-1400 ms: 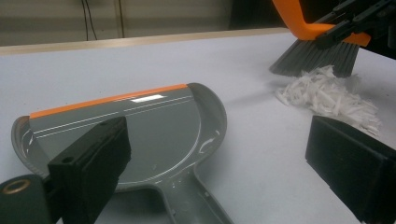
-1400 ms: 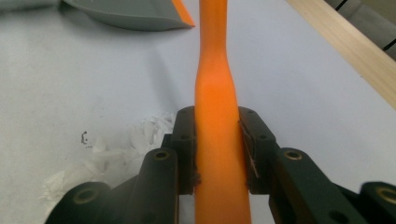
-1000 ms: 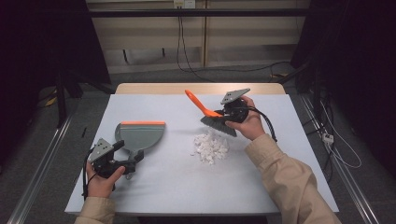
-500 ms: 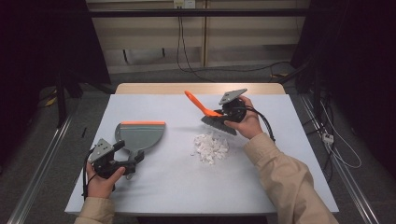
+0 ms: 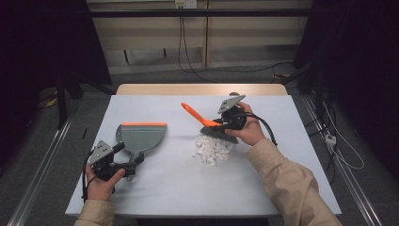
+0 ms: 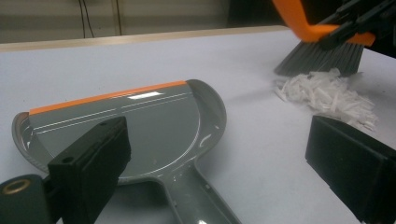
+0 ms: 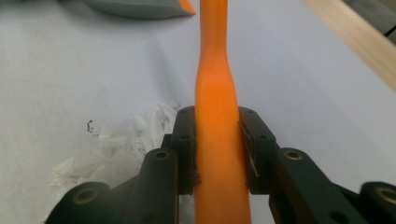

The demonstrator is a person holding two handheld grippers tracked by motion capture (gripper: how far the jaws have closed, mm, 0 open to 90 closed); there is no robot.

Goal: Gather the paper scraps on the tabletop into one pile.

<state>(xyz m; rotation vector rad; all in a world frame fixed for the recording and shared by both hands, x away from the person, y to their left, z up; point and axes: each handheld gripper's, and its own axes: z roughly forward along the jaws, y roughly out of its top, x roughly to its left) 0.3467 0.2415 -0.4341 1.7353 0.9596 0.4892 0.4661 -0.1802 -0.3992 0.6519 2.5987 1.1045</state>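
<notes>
Nearest us, we are holding the left tool [image 5: 134,162] low over the tabletop [image 5: 291,155], its jaws gaping wide on either side of the handle of the grey dustpan [image 5: 141,138], gripping nothing. The dustpan is lying flat, orange lip pointing away from us. Further out, a heap of white paper scraps [image 5: 210,148] is sitting near the middle. Just beyond it, we are clamping the right tool [image 5: 221,127] tight around the orange brush [image 5: 202,117], bristles touching the heap's far edge.
</notes>
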